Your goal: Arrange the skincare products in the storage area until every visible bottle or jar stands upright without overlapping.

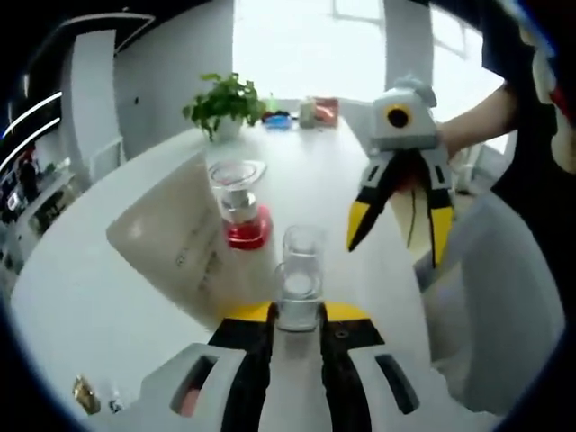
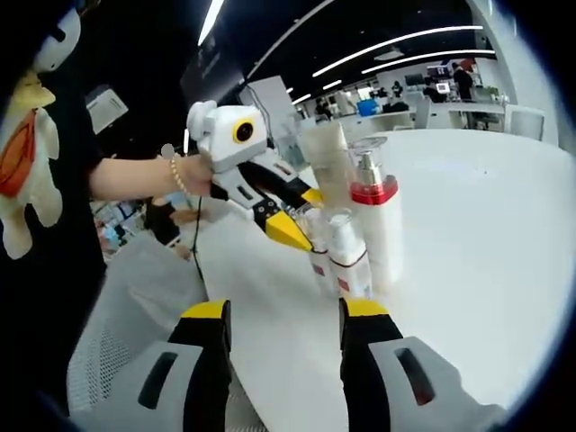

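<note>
A small clear-capped bottle is being clamped upright by the left gripper beside the red-collared pump bottle, while the right gripper is being held open nearby.

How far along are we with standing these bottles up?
Done: the red-collared bottle stands upright on the table. In hand: the left gripper is shut on a small clear-capped bottle, upright. Left: release it standing clear of the others. The right gripper is open, empty.
</note>
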The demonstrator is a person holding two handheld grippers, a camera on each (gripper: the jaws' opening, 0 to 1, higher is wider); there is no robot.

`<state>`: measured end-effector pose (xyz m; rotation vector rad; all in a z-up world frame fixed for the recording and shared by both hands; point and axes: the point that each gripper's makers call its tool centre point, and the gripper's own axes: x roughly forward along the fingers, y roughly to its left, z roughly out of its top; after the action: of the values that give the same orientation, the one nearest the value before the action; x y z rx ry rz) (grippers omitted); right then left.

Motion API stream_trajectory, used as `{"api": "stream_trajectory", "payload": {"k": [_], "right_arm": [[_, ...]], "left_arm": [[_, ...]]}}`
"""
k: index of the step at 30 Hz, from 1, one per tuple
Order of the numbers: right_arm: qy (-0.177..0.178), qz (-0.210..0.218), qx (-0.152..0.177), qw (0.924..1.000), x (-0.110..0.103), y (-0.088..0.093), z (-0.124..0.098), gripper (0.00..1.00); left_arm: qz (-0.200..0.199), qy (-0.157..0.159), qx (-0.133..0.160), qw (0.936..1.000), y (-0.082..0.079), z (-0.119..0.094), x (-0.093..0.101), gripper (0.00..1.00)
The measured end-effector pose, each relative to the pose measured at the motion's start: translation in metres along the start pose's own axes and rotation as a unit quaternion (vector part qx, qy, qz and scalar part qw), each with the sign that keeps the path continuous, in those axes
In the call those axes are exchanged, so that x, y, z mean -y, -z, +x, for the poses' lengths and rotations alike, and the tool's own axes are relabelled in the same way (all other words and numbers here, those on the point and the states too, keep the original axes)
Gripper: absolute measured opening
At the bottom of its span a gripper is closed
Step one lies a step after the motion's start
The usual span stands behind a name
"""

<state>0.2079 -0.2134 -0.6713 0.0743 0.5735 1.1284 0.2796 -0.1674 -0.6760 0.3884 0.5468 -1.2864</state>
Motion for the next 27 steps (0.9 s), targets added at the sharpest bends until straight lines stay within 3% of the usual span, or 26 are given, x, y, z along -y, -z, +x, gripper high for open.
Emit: {"api": "stream_trajectory", "payload": {"k": [9, 22, 27], "right_arm": [[-0.004, 0.003, -0.002, 1.0, -0.001, 0.001, 0.003, 0.48], [0.0, 0.011, -0.001, 0.9999, 0.0, 0.003, 0.002, 0.48], [0.001, 0.013, -0.001, 0.9999, 0.001, 0.004, 0.002, 0.48]], "left_arm": [[-0.009, 0.006, 0.005, 0.9999, 0.004, -0.001, -0.001, 0.17], [0.02, 0.004, -0.044, 0.9988, 0.028, 0.002, -0.002, 0.17], [0.025, 0.004, -0.044, 0.9987, 0.03, 0.005, 0.0, 0.17]]}}
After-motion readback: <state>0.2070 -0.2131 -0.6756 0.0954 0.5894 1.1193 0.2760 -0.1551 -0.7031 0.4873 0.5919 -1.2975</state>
